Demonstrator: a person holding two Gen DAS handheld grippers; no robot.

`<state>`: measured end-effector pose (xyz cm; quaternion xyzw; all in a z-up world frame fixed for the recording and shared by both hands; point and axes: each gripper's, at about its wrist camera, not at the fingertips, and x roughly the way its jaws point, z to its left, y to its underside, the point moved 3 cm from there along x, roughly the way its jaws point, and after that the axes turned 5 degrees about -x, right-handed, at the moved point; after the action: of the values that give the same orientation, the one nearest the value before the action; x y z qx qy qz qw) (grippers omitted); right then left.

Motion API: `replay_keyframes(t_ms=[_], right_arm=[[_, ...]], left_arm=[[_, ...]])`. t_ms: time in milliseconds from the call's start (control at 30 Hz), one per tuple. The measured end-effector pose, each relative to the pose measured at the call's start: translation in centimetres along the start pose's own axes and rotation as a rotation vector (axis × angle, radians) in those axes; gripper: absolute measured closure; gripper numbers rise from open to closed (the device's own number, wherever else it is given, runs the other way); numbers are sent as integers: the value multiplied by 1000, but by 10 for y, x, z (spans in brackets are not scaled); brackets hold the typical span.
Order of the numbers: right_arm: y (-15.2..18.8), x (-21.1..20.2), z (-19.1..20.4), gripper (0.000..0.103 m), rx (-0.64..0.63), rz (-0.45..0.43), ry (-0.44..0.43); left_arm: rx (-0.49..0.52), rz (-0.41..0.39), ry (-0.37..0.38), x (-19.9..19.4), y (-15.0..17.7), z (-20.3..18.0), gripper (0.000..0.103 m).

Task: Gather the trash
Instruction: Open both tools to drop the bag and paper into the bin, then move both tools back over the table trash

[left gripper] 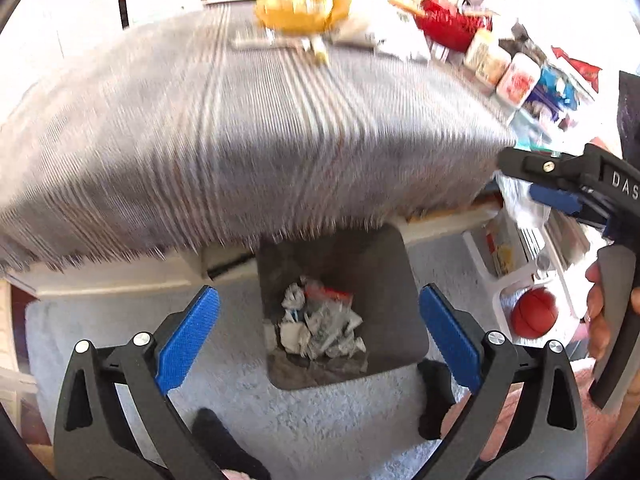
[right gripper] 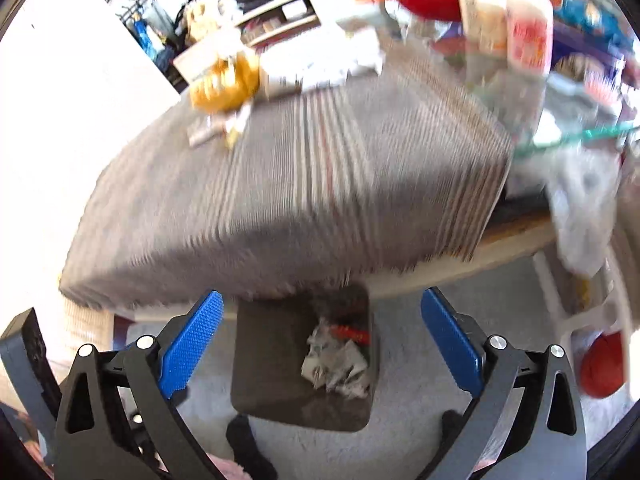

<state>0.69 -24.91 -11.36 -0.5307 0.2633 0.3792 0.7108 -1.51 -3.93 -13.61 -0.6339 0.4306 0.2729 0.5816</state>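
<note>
- The left gripper [left gripper: 319, 330] stands wide, nothing between its blue pads [left gripper: 188, 338], low in the left wrist frame.
- The right gripper [right gripper: 322, 342] gapes wide too, empty, at the bottom of its own frame.
- A dark bin [left gripper: 384, 264] sits on pale carpet [left gripper: 120, 320] at lower centre, between each pair of fingers.
- Crumpled trash [left gripper: 316, 326] lies inside the bin.
- A striped grey cloth [left gripper: 224, 128] fills mid-frame; a yellow bag [left gripper: 298, 10] lies on it at the top.
</note>
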Motion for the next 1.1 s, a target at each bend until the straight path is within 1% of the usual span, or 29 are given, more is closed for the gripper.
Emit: replay_keyframes(t_ms=[100,167,267,433,633,700,733,767,800,833,867,900,933,967,1100], right_arm=[[-26,-14,-2,3,-12,-31,31],[-43,-19,-6,3,6,-40,17],[-65,-17,-8,3,15,-35,10],[-99,0,-6,3,6,-41,5],[-143,22,-11,3,-2,-57,44],[-157,33,-16,4,-7,-58,58],[-163,39,-19,7,-4,-57,62],[-169,46,-23,15,7,-50,59],[-173,54,-27,20,24,-42,44],[-176,59,-30,30,38,-35,32],[-179,66,-33,39,53,-28,21],[-182,72,-34,41,59,-21,18],[-184,78,-35,46,61,-15,15],[-187,85,-34,48,61,-8,9],[-196,102,-31,48,72,-6,-4]], left_arm=[[-11,-40,-6,-17,-27,6,8],[-26,-62,6,-25,-46,11,8],[-24,-92,-10,-28,-72,16,8],[2,-105,-43,-15,-110,17,8],[3,-129,-71,7,-162,25,8],[6,-132,-86,14,-174,28,8],[7,-131,-95,19,-183,30,8],[8,-129,-100,25,-189,31,8],[11,-128,-105,29,-194,32,8],[15,-128,-113,35,-200,32,8],[19,-129,-120,40,-205,33,8],[22,-130,-125,43,-208,33,8],[27,-130,-129,48,-214,32,8],[30,-129,-129,52,-217,31,8],[47,-122,-144,66,-229,30,9]])
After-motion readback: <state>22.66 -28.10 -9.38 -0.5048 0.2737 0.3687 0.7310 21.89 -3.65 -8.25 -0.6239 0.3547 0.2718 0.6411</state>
